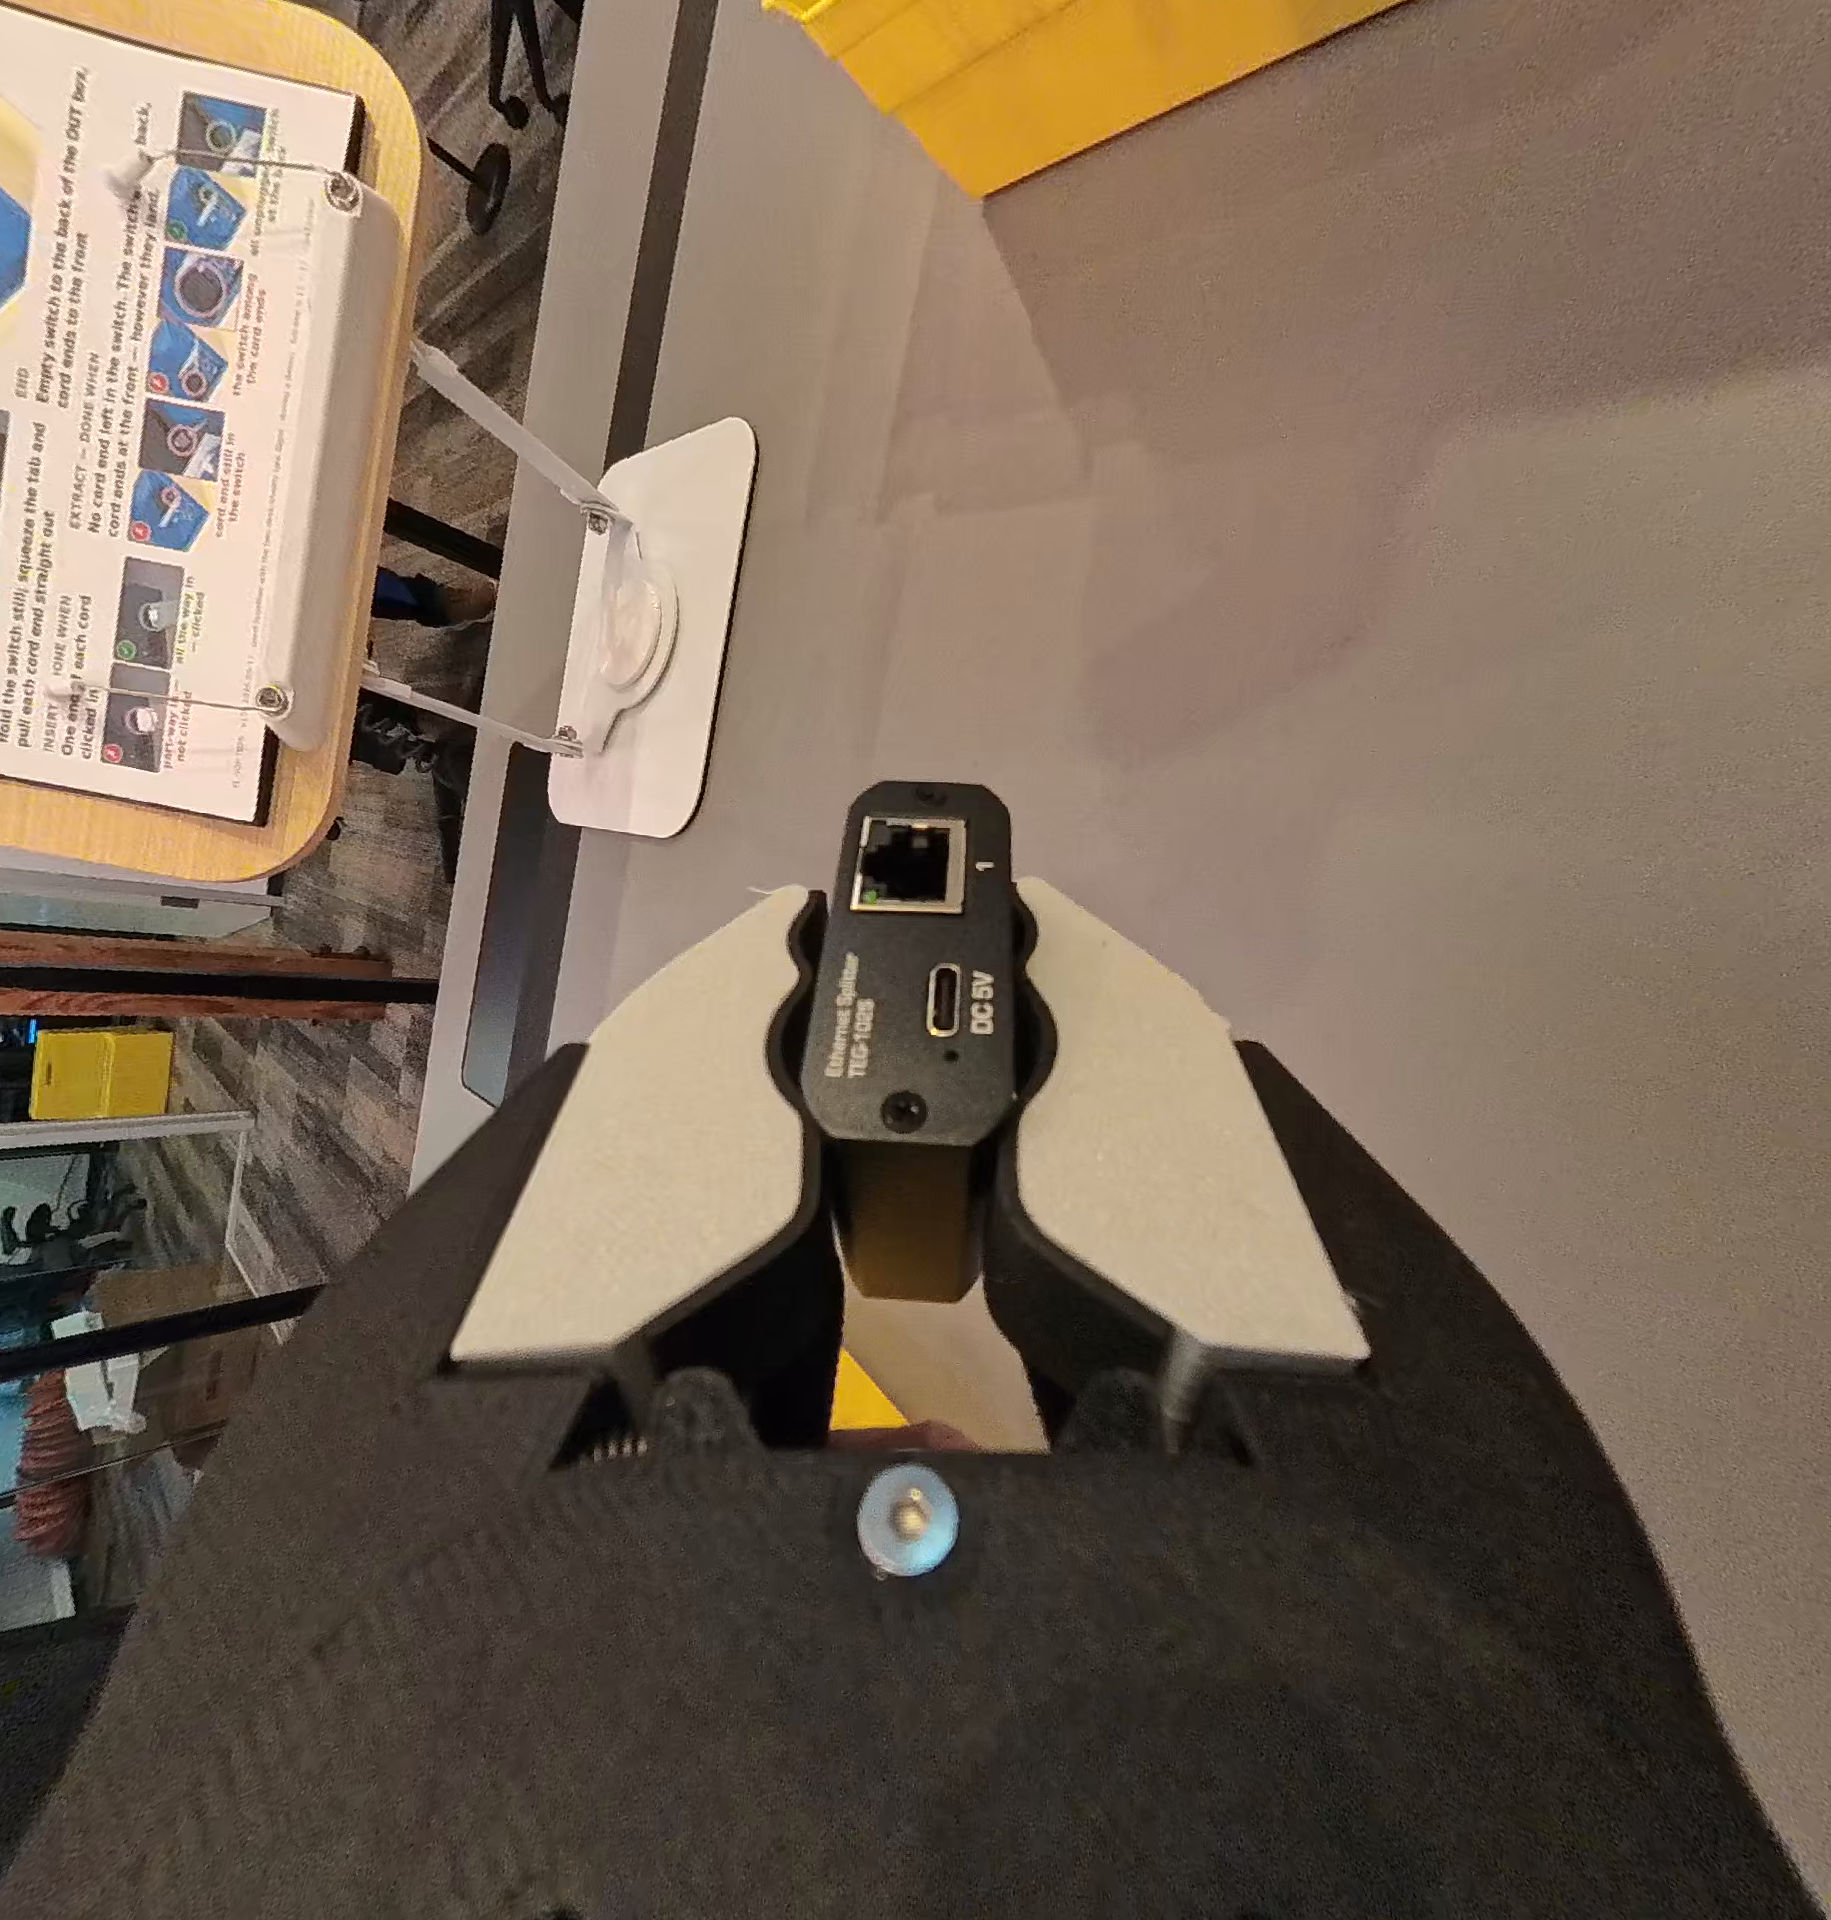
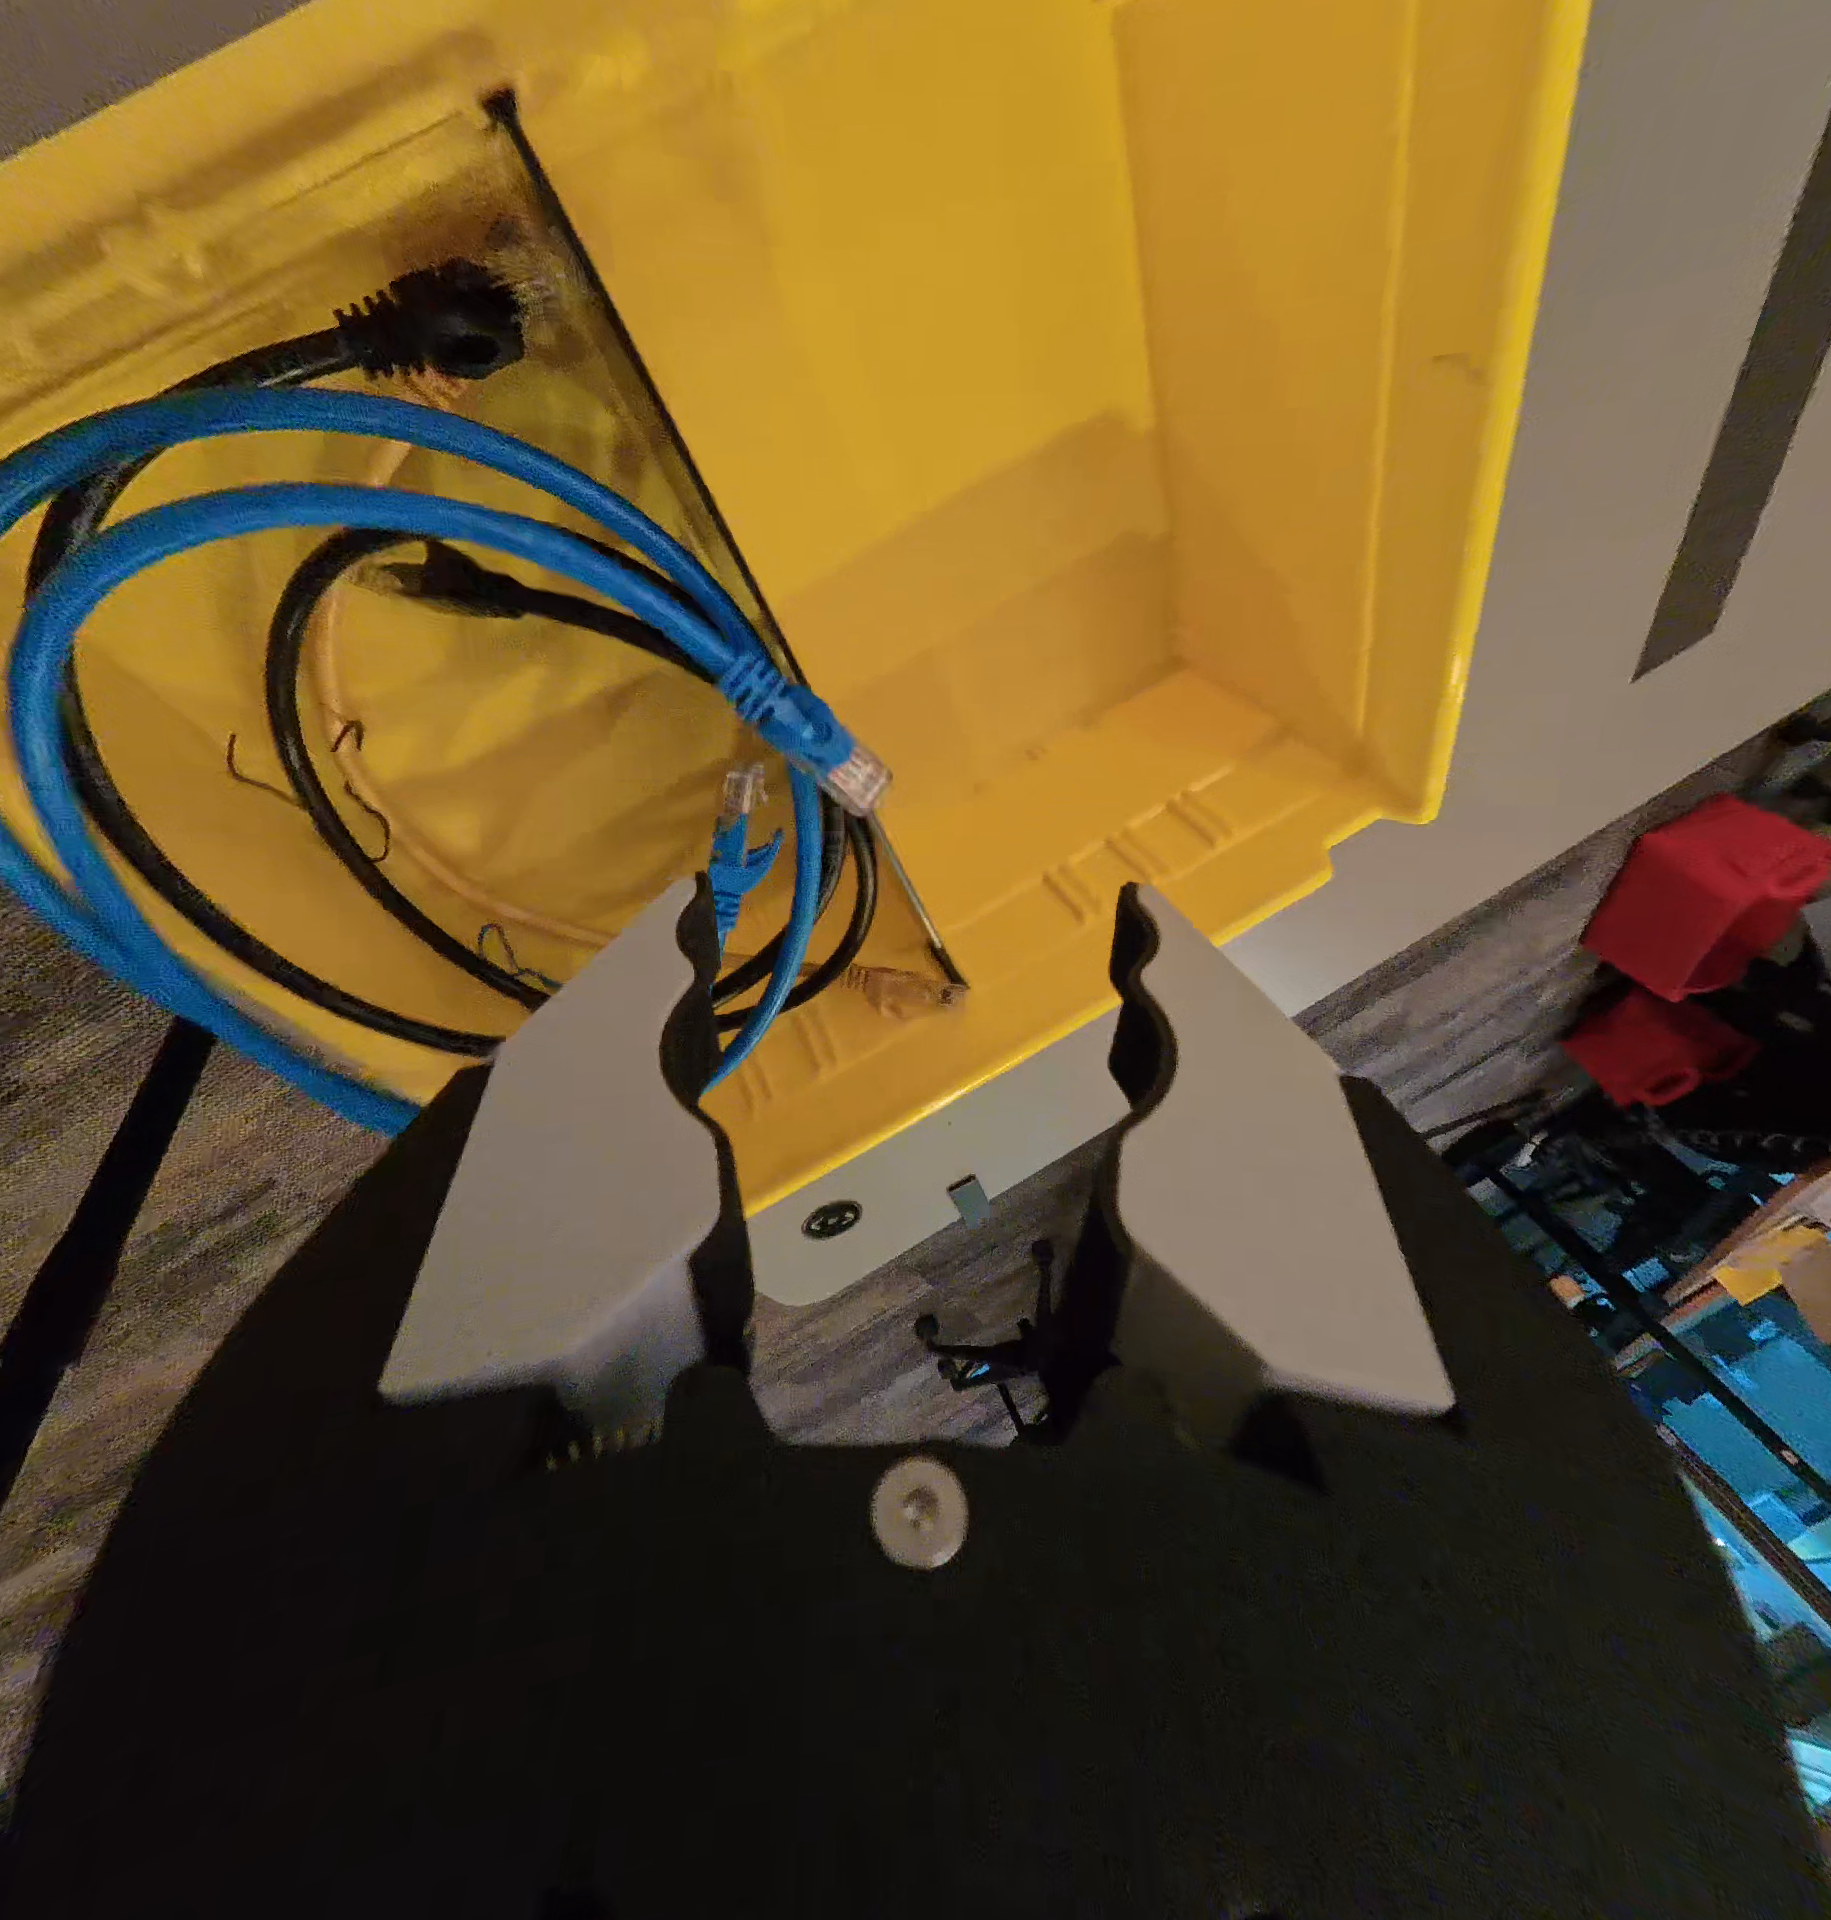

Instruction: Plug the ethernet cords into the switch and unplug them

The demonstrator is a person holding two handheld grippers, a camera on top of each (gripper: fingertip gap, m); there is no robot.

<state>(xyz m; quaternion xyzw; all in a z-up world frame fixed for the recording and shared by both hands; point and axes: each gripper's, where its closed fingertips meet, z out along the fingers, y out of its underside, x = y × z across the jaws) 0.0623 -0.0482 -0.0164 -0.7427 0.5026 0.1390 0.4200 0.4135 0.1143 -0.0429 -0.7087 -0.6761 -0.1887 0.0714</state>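
Note:
My left gripper (image 1: 916,914) is shut on a small black switch (image 1: 916,977) and holds it above the grey table (image 1: 1410,727). The switch's end face shows an empty ethernet port (image 1: 909,862) and a small oval power socket. My right gripper (image 2: 916,904) is open and empty over a yellow bin (image 2: 994,416). In the bin's left compartment lie a coiled blue ethernet cord (image 2: 267,499) and a black cord (image 2: 423,332). One clear blue-cord plug (image 2: 854,774) rests on the divider; the other plug (image 2: 742,800) lies just ahead of my left fingertip.
A white stand (image 1: 672,582) holding an instruction sheet (image 1: 142,416) sits at the table's left edge. A yellow bin corner (image 1: 994,73) shows at the far side. Red bins (image 2: 1700,914) and floor clutter lie beyond the table's edge on the right. Tip to tip, the grippers are about 40 cm apart.

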